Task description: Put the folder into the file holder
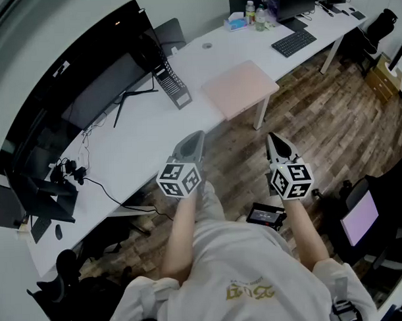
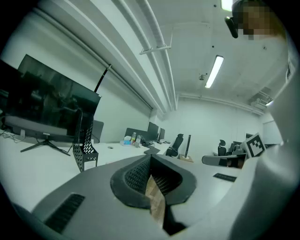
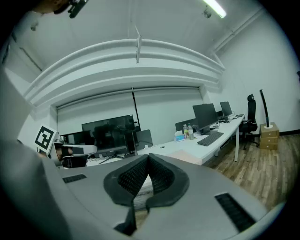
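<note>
Listing desk stock, item one: pink folder, lying flat near the front edge of the white desk, outside any container. Item two: black perforated file holder, upright on the same desk, just left of the folder and apart from it; its contents cannot be made out. Item three: left gripper, jaws pressed together with nothing between them, held over the wood floor short of the desk. Item four: right gripper, jaws likewise together and bare, beside the left. Far end: keyboard, two bottles.
</note>
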A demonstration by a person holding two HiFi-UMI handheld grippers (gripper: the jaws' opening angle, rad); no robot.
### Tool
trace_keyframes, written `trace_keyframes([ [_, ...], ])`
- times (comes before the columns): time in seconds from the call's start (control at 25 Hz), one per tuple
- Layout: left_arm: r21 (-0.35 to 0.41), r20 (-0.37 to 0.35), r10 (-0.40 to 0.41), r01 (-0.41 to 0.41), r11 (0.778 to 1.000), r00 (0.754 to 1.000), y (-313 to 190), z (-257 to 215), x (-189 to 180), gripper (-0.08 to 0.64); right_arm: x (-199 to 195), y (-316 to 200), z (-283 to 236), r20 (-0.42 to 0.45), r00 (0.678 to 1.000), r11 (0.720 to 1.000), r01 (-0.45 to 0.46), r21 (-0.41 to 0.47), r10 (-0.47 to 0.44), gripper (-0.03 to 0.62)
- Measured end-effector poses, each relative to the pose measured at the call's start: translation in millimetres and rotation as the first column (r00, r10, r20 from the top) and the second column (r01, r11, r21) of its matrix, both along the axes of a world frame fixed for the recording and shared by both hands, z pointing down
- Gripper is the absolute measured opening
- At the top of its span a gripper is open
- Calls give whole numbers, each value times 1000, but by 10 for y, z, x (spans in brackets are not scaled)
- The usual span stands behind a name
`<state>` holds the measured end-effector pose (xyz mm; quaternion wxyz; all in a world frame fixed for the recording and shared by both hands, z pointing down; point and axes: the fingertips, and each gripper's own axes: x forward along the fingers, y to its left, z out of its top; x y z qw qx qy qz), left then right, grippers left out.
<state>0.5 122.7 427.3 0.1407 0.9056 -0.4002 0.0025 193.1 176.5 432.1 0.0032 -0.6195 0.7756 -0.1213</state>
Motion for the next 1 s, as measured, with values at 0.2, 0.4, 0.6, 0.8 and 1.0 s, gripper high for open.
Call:
trace_keyframes([
  [0.2, 1, 5, 6, -6, 1000, 1000, 16, -22, 46, 17, 24, 56, 50, 11, 1000, 1000, -4, -15, 4, 9],
  [0.4, -5, 23, 16, -16, 1000, 1000, 15, 10, 98, 17, 43, 59, 53, 59, 998, 1000, 13, -10, -12, 9],
  [0.6, -39, -71, 41, -44, 998, 997, -6, -17, 208, 180, 81, 77, 69, 184, 982, 999, 32, -10, -29, 168],
  [0.8, -24, -49, 80, -81, 996, 996, -76, -34, 401, 228, 262, 51, 80, 236, 972, 1000, -2, -22, 7, 234],
  [1.0, -41, -51, 100, -102, 994, 994, -294, 15, 574, 298, 454, -149, 154, 264, 964, 999, -24, -43, 35, 292],
])
